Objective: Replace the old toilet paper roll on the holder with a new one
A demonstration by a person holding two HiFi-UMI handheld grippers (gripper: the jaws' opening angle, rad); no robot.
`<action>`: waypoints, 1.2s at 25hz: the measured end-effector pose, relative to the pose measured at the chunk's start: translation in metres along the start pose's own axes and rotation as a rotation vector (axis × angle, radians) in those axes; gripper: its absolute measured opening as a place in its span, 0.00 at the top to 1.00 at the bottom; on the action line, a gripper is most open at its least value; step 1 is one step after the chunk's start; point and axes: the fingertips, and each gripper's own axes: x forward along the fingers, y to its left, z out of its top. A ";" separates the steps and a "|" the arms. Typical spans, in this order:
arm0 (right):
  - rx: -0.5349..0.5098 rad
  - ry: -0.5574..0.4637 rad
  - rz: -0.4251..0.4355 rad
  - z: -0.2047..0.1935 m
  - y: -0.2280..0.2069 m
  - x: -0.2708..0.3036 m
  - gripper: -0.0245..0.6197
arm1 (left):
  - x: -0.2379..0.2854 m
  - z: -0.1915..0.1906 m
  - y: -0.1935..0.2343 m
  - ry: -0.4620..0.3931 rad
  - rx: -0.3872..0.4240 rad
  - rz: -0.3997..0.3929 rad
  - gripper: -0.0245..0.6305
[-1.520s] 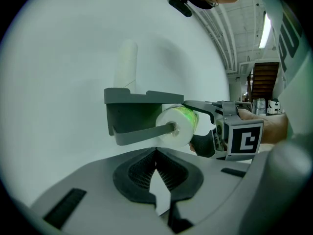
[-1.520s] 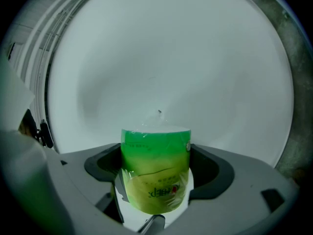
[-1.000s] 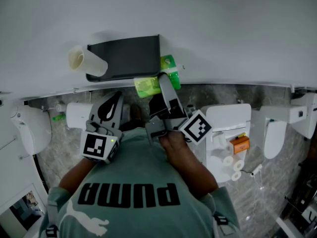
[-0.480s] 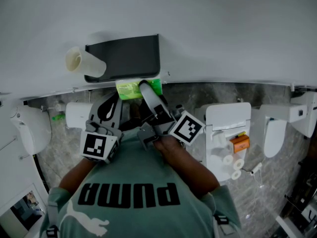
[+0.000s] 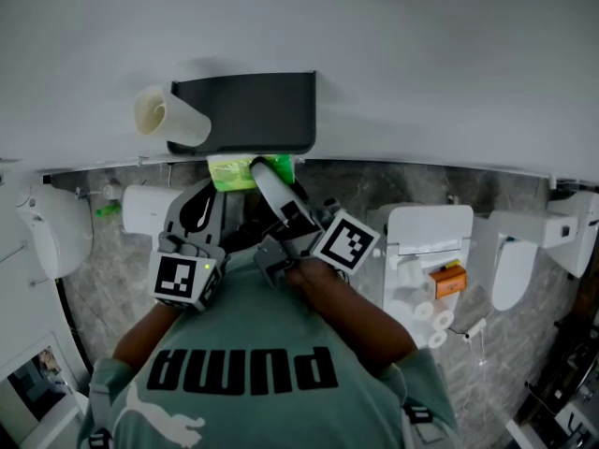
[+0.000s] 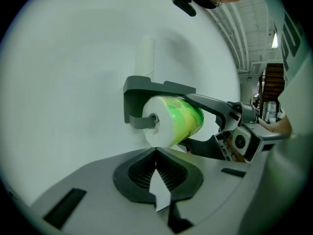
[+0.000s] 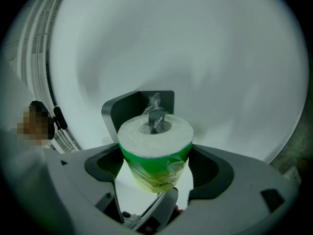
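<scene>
A dark grey holder point(image 5: 245, 110) is fixed to the white wall. The old roll point(image 5: 168, 117), a white tube, stands on the holder's top at its left end. The new roll point(image 5: 241, 170), in green wrap, sits just under the holder with my right gripper point(image 5: 258, 172) shut on it. In the right gripper view the new roll point(image 7: 155, 151) fills the gap between the jaws, and the holder's arm point(image 7: 156, 117) pokes into its core. My left gripper point(image 6: 155, 151) is shut on nothing, just below the new roll point(image 6: 173, 121).
White toilets stand along the grey stone floor below. One cistern lid point(image 5: 430, 232) carries an orange item point(image 5: 449, 279), with spare white rolls point(image 5: 426, 309) beside it. The wall around the holder is bare.
My right gripper carried the green-wrapped roll leftwards from the holder's right end to under the holder and onto its arm. The left gripper has barely moved.
</scene>
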 end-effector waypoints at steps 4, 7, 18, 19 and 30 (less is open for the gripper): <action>0.005 0.048 0.009 -0.010 -0.003 0.007 0.31 | -0.009 -0.009 0.014 0.047 -0.019 0.068 0.96; 0.012 0.081 0.015 -0.017 -0.005 0.011 0.31 | -0.015 -0.013 0.019 0.056 -0.034 0.101 0.96; 0.012 0.166 0.067 -0.017 -0.008 0.005 0.31 | -0.020 -0.032 0.006 0.061 -0.066 0.124 0.96; 0.014 0.172 0.073 -0.017 -0.008 0.002 0.31 | -0.019 -0.035 0.003 0.065 -0.067 0.124 0.96; -0.165 0.304 0.023 -0.025 -0.018 -0.062 0.31 | -0.009 -0.065 -0.049 0.095 -0.119 0.098 0.96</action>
